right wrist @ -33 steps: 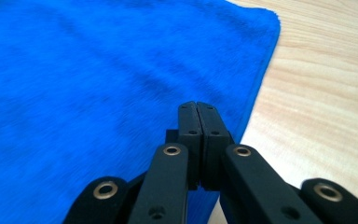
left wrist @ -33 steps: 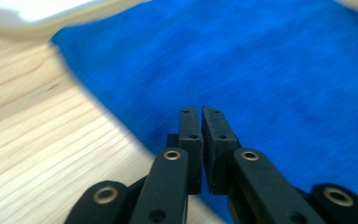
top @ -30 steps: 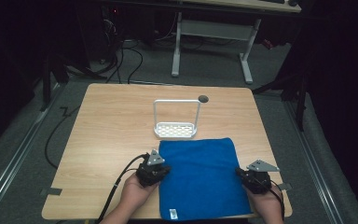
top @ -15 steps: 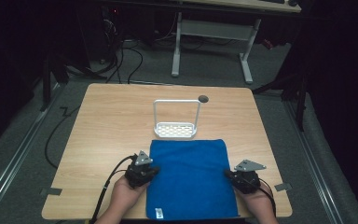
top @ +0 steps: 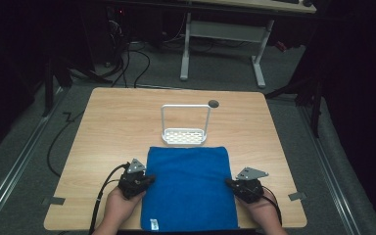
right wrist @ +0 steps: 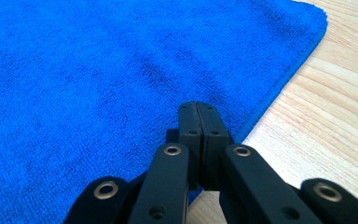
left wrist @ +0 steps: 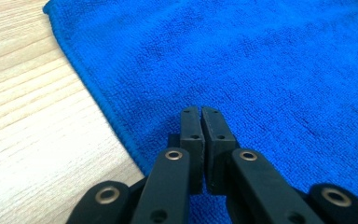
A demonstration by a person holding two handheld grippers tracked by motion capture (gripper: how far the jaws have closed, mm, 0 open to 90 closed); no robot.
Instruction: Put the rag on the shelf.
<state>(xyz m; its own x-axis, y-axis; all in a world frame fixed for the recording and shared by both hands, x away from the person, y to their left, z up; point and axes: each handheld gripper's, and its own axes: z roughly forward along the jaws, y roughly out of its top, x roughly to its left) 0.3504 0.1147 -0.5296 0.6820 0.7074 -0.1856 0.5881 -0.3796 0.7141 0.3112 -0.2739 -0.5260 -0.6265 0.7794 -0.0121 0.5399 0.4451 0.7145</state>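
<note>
A plain blue towel [top: 188,186] lies on pale wood-grain table [top: 112,127], beside a white, seemingly perforated rack [top: 185,128].

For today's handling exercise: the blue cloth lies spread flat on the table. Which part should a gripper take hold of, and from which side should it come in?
Probably the hemmed side edges. The blue cloth lies flat, so only its rim offers anything to pinch. The left gripper sits at the left edge and the right gripper at the right edge, each best coming in low from its own side, over the bare table. Both have their jaws together.
</note>
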